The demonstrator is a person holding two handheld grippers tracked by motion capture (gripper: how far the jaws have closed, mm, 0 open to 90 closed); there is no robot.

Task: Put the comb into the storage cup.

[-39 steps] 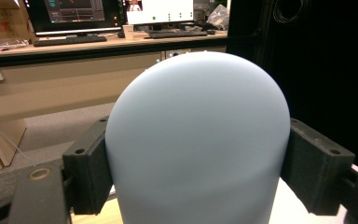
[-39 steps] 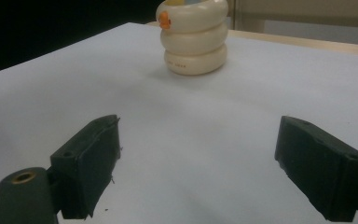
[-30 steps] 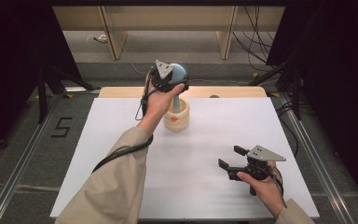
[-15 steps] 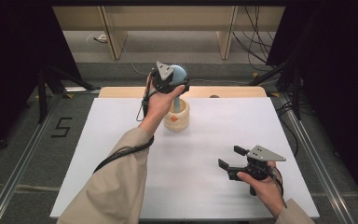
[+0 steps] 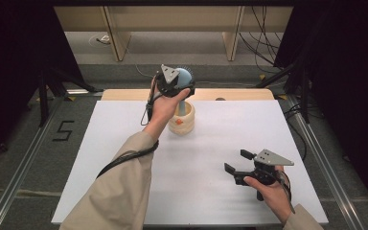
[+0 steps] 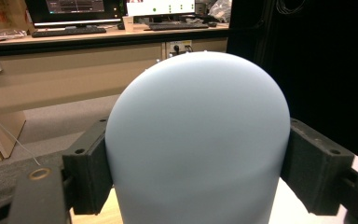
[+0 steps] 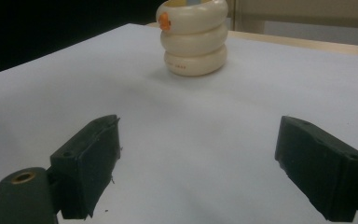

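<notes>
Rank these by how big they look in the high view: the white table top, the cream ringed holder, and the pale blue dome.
1. white table top, by far the largest.
2. cream ringed holder.
3. pale blue dome, held in the left gripper; part of it is hidden and it sits higher, so the last two are close.

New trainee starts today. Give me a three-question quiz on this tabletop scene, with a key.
1. True or false: the left gripper is clamped on the pale blue dome.
2. The cream ringed holder stands: A) on the white table; B) on the floor; C) in the right gripper.
3. How do the right gripper's jaws stand?

Key: 1 true. 2 A. 3 Wide open with nothing between them, low over the table.
</notes>
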